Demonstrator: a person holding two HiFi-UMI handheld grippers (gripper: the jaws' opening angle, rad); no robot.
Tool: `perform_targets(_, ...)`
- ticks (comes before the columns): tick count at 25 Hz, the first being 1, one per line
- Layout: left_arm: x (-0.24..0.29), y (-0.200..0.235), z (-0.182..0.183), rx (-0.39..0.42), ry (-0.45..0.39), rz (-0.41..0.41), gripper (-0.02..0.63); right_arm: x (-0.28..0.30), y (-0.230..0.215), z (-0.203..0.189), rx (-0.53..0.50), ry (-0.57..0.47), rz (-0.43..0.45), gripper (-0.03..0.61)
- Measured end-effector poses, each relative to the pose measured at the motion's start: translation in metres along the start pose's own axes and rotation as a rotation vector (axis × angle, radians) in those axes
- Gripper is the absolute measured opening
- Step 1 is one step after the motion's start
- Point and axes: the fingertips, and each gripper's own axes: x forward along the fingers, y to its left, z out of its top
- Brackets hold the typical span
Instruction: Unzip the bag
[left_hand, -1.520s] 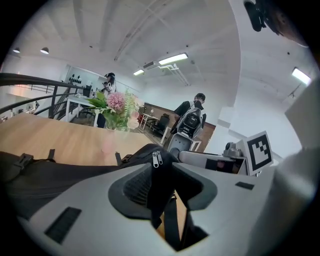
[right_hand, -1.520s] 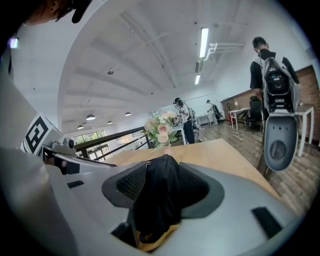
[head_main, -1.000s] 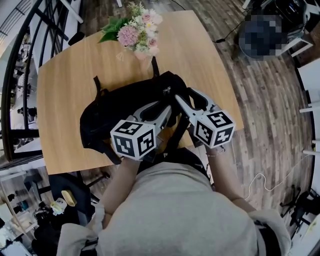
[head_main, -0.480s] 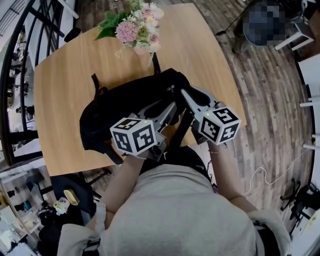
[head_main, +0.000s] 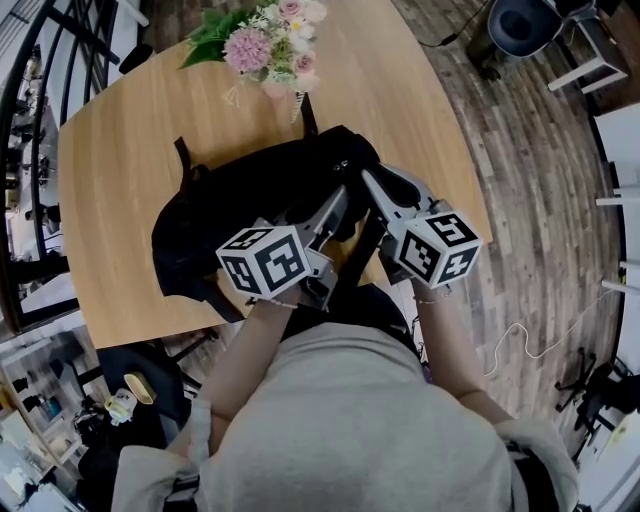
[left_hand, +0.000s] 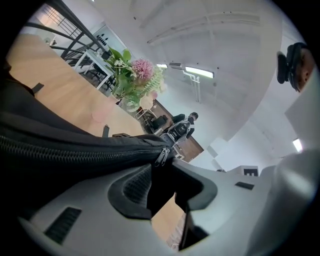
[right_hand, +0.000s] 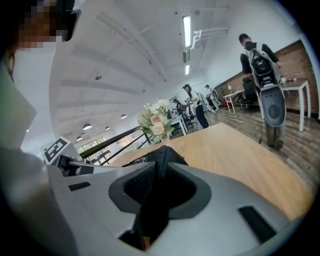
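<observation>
A black backpack (head_main: 250, 200) lies on the wooden table (head_main: 120, 150), its right end near me. My left gripper (head_main: 338, 198) reaches in from the near side and is shut on a fold of bag fabric (left_hand: 155, 192) just below the zipper line (left_hand: 75, 150). The metal zipper pull (left_hand: 162, 156) hangs right at its tips. My right gripper (head_main: 368, 182) sits close beside it at the bag's right end. Its jaws have just been closing, and black bag fabric (right_hand: 159, 160) is now pinched between its pads.
A bouquet of pink and white flowers (head_main: 265, 45) stands at the table's far edge, just beyond the bag. A black strap (head_main: 355, 265) hangs over the near edge. A black railing (head_main: 30, 130) runs along the left. A person with a backpack (right_hand: 257, 60) stands far right.
The right gripper's jaws have closed from wide open onto the bag's end. The left gripper has rolled in place, still on the fabric. The bag has hardly shifted.
</observation>
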Motion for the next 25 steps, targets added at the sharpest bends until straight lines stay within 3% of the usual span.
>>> perform_targets(18,0.018,0.012,-0.001,-0.052,-0.048,-0.054,0.140,-0.002,0.001,-0.006,0.026,-0.008,-0.006,0.081)
perform_targets(25,0.006,0.003,0.002,-0.095,-0.122,-0.127,0.137,-0.003,-0.001,-0.006,0.024,-0.008,-0.012,0.080)
